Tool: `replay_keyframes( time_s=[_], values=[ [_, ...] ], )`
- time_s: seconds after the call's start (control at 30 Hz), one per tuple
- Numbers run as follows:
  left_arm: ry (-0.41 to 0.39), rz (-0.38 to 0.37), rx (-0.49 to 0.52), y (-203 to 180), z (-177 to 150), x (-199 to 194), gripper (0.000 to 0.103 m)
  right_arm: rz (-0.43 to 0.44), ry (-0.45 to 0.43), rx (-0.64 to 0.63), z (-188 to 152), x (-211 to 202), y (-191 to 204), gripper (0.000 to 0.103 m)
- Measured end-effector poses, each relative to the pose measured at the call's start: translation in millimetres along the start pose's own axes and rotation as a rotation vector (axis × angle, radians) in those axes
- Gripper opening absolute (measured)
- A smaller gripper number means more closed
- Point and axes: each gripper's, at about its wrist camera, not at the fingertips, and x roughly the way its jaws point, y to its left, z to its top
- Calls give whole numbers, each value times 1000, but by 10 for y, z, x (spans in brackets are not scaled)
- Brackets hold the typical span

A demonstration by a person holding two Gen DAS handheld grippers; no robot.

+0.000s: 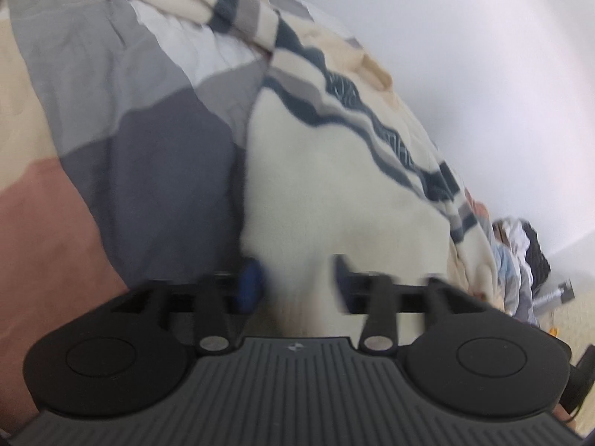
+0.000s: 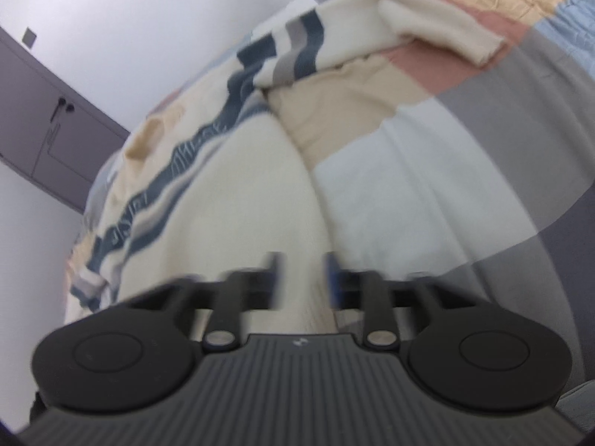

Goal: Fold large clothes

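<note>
Your left gripper [image 1: 297, 278] has its two fingers set apart with a fold of the cream knitted sweater with dark blue and grey striped bands [image 1: 334, 186] lying in the gap; motion blur hides whether the pads press the cloth, so you cannot tell if it is clamped or loose. Your right gripper [image 2: 301, 278] shows the same: cream knit fills the narrow gap between its fingers, and the blur keeps the grip unclear.

Beneath both lies the bed, covered by a patchwork quilt of grey, white, beige and dusty pink blocks [image 1: 141, 141]. In the left wrist view the sweater spreads across the quilt from the fingers up toward the top of the frame, its striped band running diagonally along the right side and a bunched sleeve near the top. In the right wrist view the sweater [image 2: 230, 200] lies to the left of the quilt [image 2: 427, 171], with a cream sleeve cuff [image 2: 465, 33] folded over at the upper right, resting on the pink and beige patches.

A pale wall [image 1: 483, 74] rises behind the bed, and a grey cabinet door [image 2: 48, 119] stands at the left of the right wrist view. A small heap of mixed clothes [image 1: 520, 256] sits at the far right edge of the left wrist view.
</note>
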Motion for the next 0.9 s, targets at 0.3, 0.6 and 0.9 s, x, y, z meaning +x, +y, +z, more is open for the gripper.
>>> replay_keyframes(
  time_s=[0.3, 0.6, 0.9],
  values=[
    [-126, -8, 179, -308, 93, -59, 63, 67, -132, 94, 784, -338, -254, 69],
    [-112, -52, 275, -543, 79, 189, 63, -96, -165, 229, 1570, 112, -1329, 68],
    [-136, -78, 277, -566, 79, 340, 63, -58, -260, 395, 1623, 711, -2045, 60]
  ],
)
